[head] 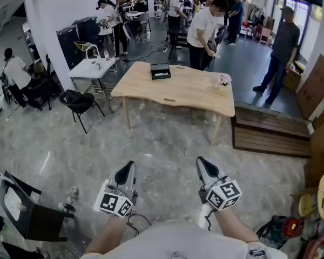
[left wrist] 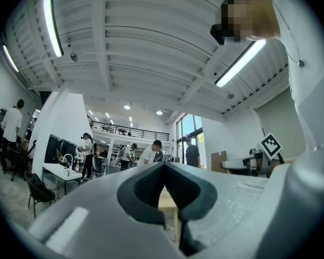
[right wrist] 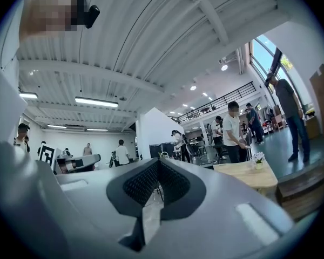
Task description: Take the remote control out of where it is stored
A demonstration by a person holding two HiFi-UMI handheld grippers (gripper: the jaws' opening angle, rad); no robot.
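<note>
The grey stone floor (head: 162, 139) fills most of the head view. A long wooden table (head: 194, 93) stands ahead at twelve o'clock, well apart from the person holding the grippers. A low wooden platform (head: 270, 134) lies at two o'clock, just beside the table's right end. At eleven o'clock there is a white table (head: 89, 69), and near it at ten o'clock a black chair (head: 78, 102). Another dark chair (head: 29, 212) stands at eight o'clock, close to the person. Several people stand beyond the table, one in a white shirt (head: 201, 31) right behind it at twelve o'clock.

The left gripper (head: 128, 170) and the right gripper (head: 203, 164) are held low near the body at seven and five o'clock, both pointing forward, apart from each other and above bare floor. In the left gripper view the left gripper (left wrist: 163, 167) has its jaws pressed together with nothing between them. The right gripper (right wrist: 157, 161) looks the same in its own view, with tips meeting and nothing held.

A black box (head: 160, 70) sits on the table's far left part, at eleven o'clock on the top. A small flower pot (head: 223, 81) stands at the far right, at two o'clock. No view shows the remote control, so I cannot tell where it is.
</note>
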